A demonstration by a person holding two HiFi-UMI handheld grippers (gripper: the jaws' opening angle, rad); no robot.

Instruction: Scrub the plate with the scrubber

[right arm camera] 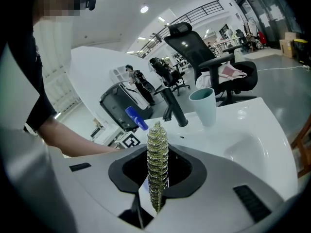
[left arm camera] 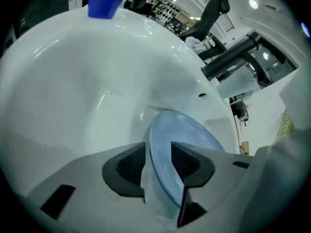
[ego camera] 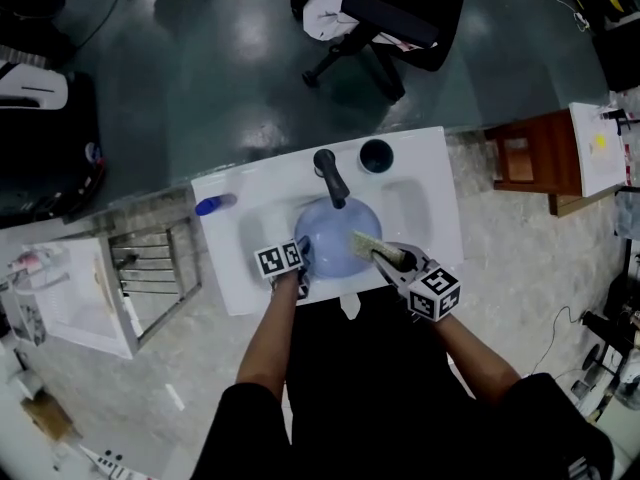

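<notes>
A pale blue plate [ego camera: 335, 233] stands tilted in the white sink [ego camera: 420, 168], just below the black faucet [ego camera: 330, 176]. My left gripper [ego camera: 302, 266] is at the plate's left rim. In the left gripper view the plate [left arm camera: 184, 135] stands edge-on between the jaws of that gripper [left arm camera: 158, 168], which are spread and not squeezing it. My right gripper [ego camera: 388, 259] is shut on a yellow-green scrubber [ego camera: 365, 243] that lies over the plate's right side. In the right gripper view the scrubber [right arm camera: 157, 154] stands upright, pinched between the jaws [right arm camera: 156, 181].
A dark cup [ego camera: 376, 155] stands behind the basin, to the right of the faucet. A blue bottle [ego camera: 214, 204] lies on the sink's left ledge. A wire rack [ego camera: 150, 268] is to the left, a wooden stool [ego camera: 530, 158] to the right, and an office chair [ego camera: 380, 13] beyond.
</notes>
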